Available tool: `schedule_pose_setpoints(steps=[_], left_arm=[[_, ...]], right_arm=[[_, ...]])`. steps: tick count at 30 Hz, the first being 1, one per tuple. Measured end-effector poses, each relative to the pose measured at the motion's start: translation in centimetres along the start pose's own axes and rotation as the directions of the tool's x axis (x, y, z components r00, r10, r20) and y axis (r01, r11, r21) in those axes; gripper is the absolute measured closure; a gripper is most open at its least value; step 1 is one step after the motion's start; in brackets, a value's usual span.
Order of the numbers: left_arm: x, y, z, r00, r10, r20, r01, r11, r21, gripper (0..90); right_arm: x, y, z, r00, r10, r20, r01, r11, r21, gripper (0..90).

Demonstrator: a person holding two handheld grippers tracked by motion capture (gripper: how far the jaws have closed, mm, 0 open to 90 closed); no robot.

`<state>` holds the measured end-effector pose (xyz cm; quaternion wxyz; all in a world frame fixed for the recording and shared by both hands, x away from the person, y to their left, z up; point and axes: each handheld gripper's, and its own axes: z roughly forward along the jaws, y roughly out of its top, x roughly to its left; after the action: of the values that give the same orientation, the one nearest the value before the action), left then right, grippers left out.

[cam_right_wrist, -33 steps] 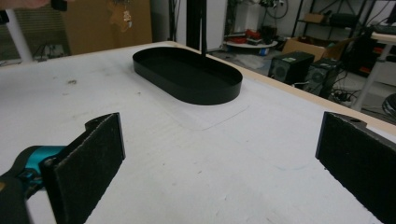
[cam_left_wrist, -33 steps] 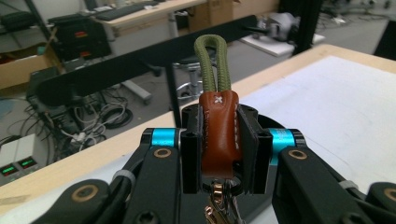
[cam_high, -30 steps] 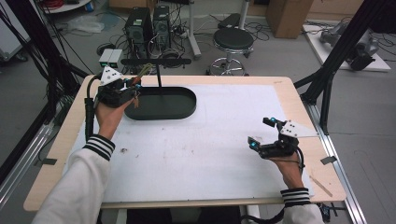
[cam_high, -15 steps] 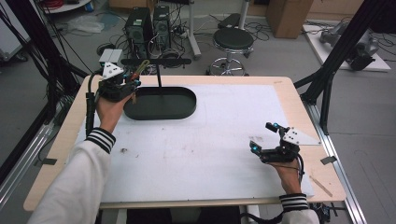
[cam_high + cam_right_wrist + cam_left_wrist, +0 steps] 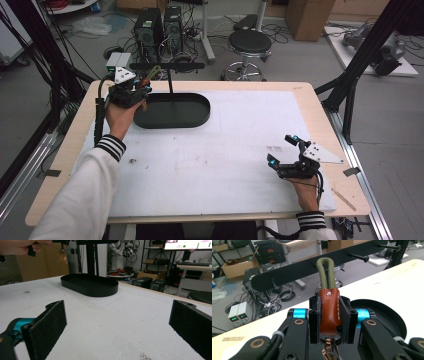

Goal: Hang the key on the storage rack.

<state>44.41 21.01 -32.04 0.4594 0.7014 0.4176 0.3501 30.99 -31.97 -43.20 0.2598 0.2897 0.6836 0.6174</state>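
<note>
The left gripper (image 5: 329, 315) clamps the brown leather tab of a key fob (image 5: 329, 311), its green cord loop (image 5: 326, 272) raised toward the peg rack (image 5: 317, 266) above the black tray (image 5: 172, 111). The loop could miss a peg or slip. The right gripper (image 5: 286, 152) rests open on the table (image 5: 225, 165).

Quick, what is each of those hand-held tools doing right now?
Left tool: closed on the brown leather key fob.
Right tool: open, holding nothing.
</note>
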Motion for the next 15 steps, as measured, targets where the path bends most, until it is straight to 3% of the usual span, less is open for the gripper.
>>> schedule_pose_setpoints(steps=[6,7,15], left_arm=[[-0.4,-0.2,0.6,1.0,0.009,0.0,-0.009,0.9998,0.018,72.7],[-0.4,-0.2,0.6,0.9999,0.014,-0.007,-0.014,0.9998,0.017,72.7],[-0.4,-0.5,1.3,0.9993,0.022,-0.032,-0.02,0.999,0.039,72.7]], right_arm=[[0.3,-0.6,0.0,0.9999,0.002,0.011,-0.002,1.0,-0.015,0.3],[0.3,-0.7,0.0,0.9998,-0.014,0.014,0.014,1.0,-0.021,0.3],[0.6,-1.5,0.0,0.9999,0.001,0.013,-0.001,1.0,-0.026,0.3]])
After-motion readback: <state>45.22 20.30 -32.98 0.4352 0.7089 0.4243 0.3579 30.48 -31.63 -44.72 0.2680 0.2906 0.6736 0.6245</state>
